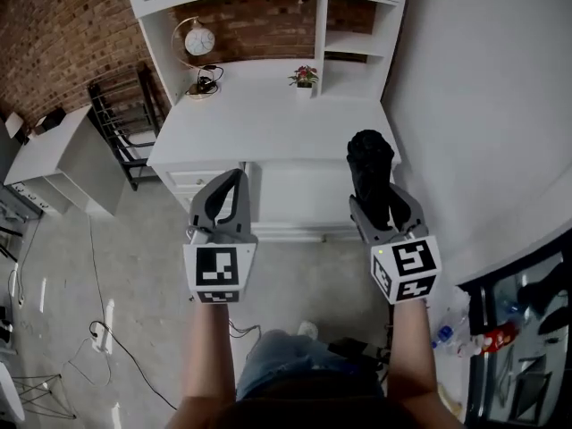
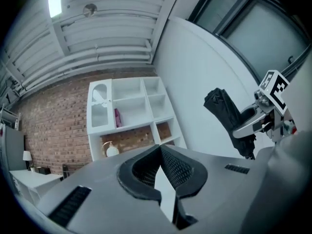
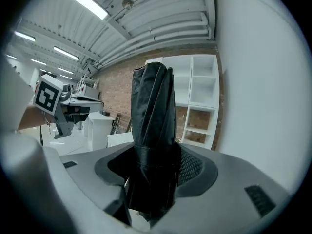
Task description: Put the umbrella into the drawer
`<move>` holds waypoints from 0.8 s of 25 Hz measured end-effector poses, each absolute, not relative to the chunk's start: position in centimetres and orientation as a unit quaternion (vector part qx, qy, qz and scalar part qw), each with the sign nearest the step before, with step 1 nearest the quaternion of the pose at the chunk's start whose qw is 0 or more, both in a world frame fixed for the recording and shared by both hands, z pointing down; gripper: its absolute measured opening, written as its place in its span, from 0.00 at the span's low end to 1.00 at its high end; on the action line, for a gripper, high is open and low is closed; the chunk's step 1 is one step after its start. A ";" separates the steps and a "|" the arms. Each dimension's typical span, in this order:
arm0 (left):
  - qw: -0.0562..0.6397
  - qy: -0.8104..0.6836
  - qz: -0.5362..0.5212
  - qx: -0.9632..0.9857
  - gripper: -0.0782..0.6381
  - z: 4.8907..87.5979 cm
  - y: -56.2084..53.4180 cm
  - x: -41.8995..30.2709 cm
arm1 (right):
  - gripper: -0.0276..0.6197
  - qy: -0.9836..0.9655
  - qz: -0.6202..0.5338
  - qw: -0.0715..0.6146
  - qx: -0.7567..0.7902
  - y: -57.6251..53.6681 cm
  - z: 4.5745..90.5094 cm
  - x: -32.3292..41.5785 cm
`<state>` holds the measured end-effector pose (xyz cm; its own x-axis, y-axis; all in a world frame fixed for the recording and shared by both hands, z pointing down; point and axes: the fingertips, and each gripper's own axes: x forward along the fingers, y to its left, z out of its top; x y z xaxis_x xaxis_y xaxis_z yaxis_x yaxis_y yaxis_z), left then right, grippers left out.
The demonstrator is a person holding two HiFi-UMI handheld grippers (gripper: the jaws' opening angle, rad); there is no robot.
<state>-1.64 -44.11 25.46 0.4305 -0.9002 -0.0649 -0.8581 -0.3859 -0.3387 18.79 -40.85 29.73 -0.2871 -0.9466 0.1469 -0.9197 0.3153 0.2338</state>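
A white table (image 1: 268, 119) topped with open shelves (image 1: 357, 45) stood against a red brick wall (image 1: 54, 25), with a plain white wall (image 1: 483, 105) to its right. Cables (image 1: 96, 331) trailed across the grey concrete floor (image 1: 143, 266), and strip lights (image 3: 83, 1) ran along the ceiling.

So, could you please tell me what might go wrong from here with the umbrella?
The right gripper grips the folded umbrella near one end, so its long free part could swing or slip. The drawer looks closed and the left gripper has its jaws together, so the drawer must be opened first. The potted plant on the desk might get knocked.
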 end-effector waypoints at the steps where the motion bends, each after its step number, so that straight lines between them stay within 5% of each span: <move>1: 0.158 0.533 -0.071 -0.828 0.11 26.0 -45.5 -1.5 | 0.41 -0.805 -0.047 0.137 0.576 -42.7 30.5 18.9; 20: 0.079 0.515 -0.162 -0.838 0.11 35.2 -69.2 -0.8 | 0.41 -0.826 0.054 0.494 0.267 -64.3 57.5 13.5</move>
